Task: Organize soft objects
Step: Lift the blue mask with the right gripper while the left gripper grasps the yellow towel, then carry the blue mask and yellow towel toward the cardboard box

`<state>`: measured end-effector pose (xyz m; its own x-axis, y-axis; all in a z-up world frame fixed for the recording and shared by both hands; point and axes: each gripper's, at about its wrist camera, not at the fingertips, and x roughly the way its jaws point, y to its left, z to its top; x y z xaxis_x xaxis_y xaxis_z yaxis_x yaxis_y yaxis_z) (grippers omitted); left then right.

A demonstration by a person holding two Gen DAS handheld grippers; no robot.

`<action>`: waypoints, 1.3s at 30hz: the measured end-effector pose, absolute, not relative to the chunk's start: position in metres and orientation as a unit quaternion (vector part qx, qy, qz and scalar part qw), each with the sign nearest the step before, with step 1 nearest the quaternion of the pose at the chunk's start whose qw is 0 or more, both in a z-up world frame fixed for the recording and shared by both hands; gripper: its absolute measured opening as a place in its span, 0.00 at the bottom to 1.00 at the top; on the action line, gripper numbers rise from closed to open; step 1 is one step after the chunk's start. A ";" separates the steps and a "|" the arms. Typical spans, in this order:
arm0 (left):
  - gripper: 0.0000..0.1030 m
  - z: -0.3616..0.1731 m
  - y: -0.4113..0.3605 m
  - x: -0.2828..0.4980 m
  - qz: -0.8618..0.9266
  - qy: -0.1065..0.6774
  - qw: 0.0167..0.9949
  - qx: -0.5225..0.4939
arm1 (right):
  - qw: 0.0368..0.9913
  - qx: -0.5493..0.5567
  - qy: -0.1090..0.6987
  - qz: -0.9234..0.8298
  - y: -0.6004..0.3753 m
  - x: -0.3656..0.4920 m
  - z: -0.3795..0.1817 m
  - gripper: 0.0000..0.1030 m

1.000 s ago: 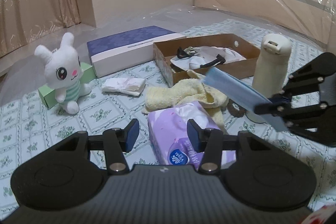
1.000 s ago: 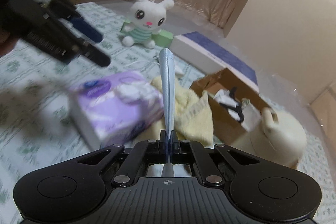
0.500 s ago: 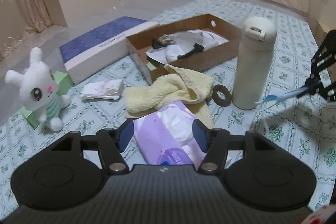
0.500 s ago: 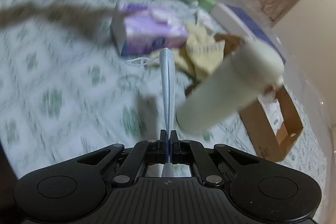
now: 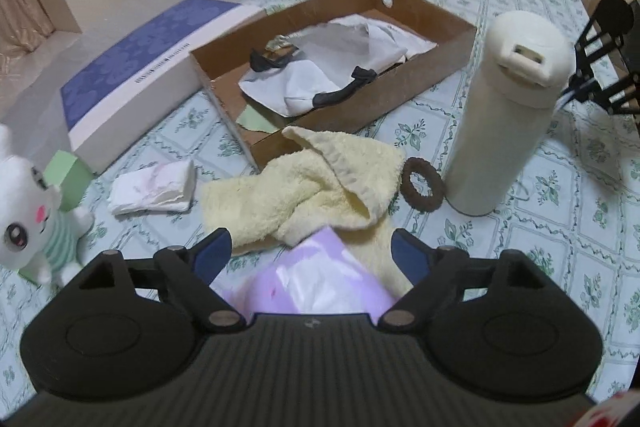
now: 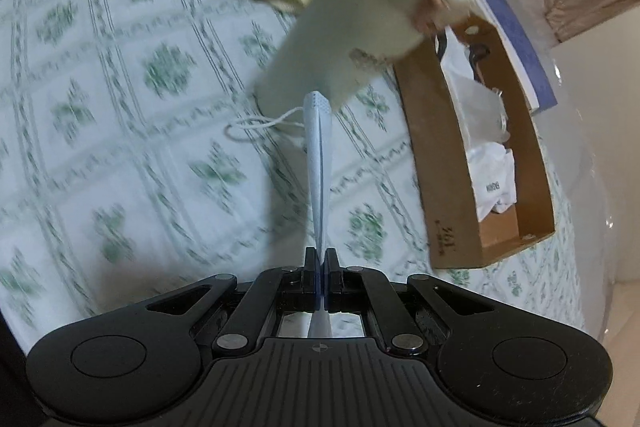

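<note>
My left gripper (image 5: 311, 253) hangs over a purple tissue pack (image 5: 316, 279), its jaws opening wide and the pads clear of the pack. A yellow towel (image 5: 320, 187) lies crumpled just beyond it. A white plush bunny (image 5: 28, 219) sits at the left, with a folded white tissue (image 5: 154, 187) near it. My right gripper (image 6: 321, 263) is shut on a blue face mask (image 6: 318, 163), which sticks out edge-on, its ear loop trailing on the sheet. In the left wrist view the right gripper (image 5: 576, 89) is at the right edge, behind the bottle.
A tall cream bottle (image 5: 504, 107) stands right of the towel, a brown hair tie (image 5: 422, 183) at its foot. An open cardboard box (image 5: 420, 75) holding white cloth lies behind. A blue-and-white flat box (image 5: 140, 75) and a green box (image 5: 66, 175) lie left.
My left gripper's jaws have spread and it has moved forward over the tissue pack. My right gripper has carried the mask away to the right, past the bottle, and rolled.
</note>
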<state>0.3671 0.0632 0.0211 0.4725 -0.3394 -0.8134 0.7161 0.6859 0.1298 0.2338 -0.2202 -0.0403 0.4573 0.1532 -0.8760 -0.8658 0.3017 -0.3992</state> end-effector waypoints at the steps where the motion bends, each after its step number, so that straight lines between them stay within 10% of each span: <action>1: 0.83 0.018 0.057 0.373 -0.321 0.407 0.821 0.238 | 0.706 -0.479 0.378 0.360 -0.224 0.239 -0.042 0.02; 20: 0.82 -0.042 -0.006 0.440 -0.313 0.492 0.766 0.271 | 0.736 -0.450 0.358 0.358 -0.240 0.325 -0.056 0.02; 30: 0.21 -0.046 -0.014 0.446 -0.298 0.507 0.769 0.252 | 0.756 -0.419 0.351 0.359 -0.237 0.330 -0.060 0.01; 39: 0.14 -0.012 0.001 0.435 -0.287 0.487 0.794 0.224 | 0.776 -0.402 0.341 0.346 -0.242 0.326 -0.045 0.01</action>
